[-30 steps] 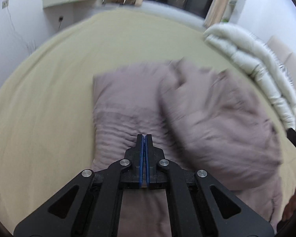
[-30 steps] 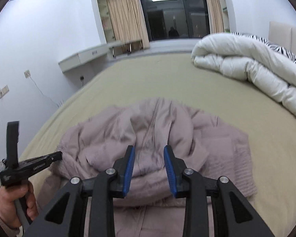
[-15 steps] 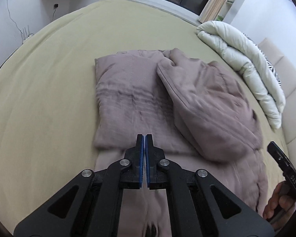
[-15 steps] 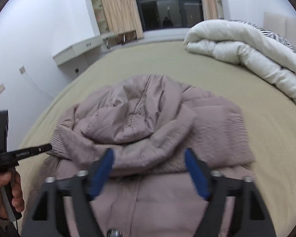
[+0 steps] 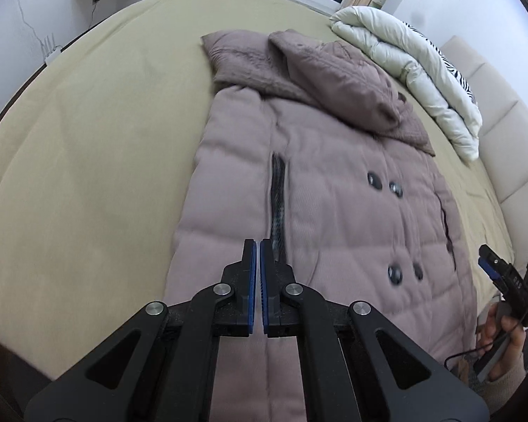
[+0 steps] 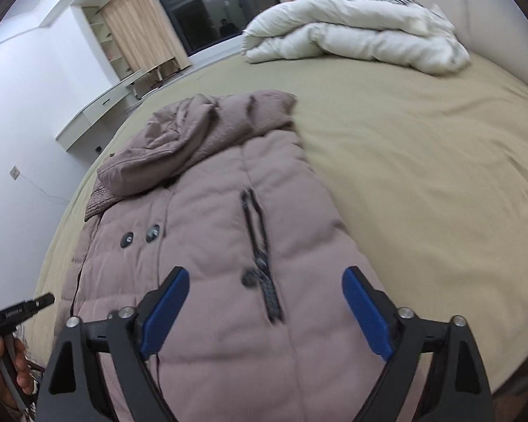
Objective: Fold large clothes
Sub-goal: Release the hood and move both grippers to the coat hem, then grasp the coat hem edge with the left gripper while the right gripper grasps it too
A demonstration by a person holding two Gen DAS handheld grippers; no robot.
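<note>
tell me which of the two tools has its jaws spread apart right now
The right tool, over the mauve padded coat: its blue pads stand wide and are opening, nothing between them. The left tool has its pads pressed together.

The puffer coat (image 5: 320, 190) runs off the bottom edge in both wrist views, so its hem is unseen. Its pocket zipper (image 6: 260, 256) is smeared by motion blur. The left gripper (image 5: 257, 249) body covers the coat's lower middle. The duvet (image 6: 355, 38) hides the bed's far corner.
</note>
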